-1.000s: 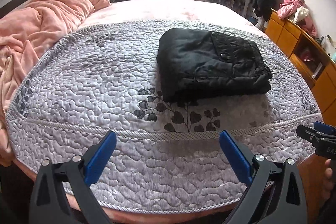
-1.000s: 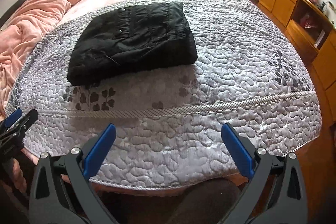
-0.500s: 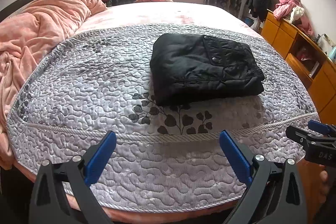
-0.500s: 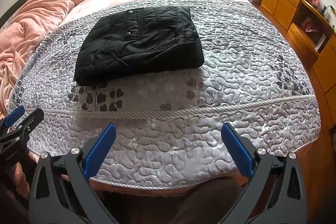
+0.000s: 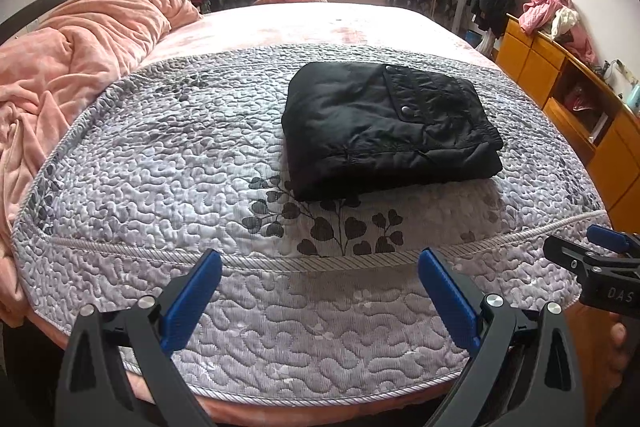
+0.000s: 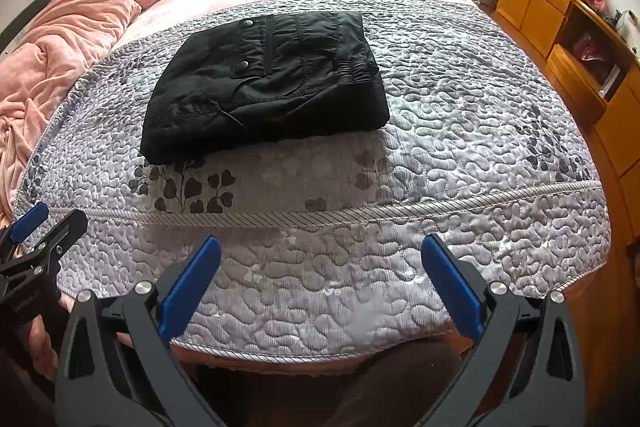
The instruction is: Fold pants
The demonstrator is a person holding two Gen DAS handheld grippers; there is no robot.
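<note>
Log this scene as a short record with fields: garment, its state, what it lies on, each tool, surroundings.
garment: black pants
state: folded into a compact bundle, snap pocket on top
lies on: grey quilt on the bed
left tool: open, empty, short of the quilt's near edge
right tool: open, empty, apart from the pants
surroundings: pink blanket at left, wooden dresser at right
</note>
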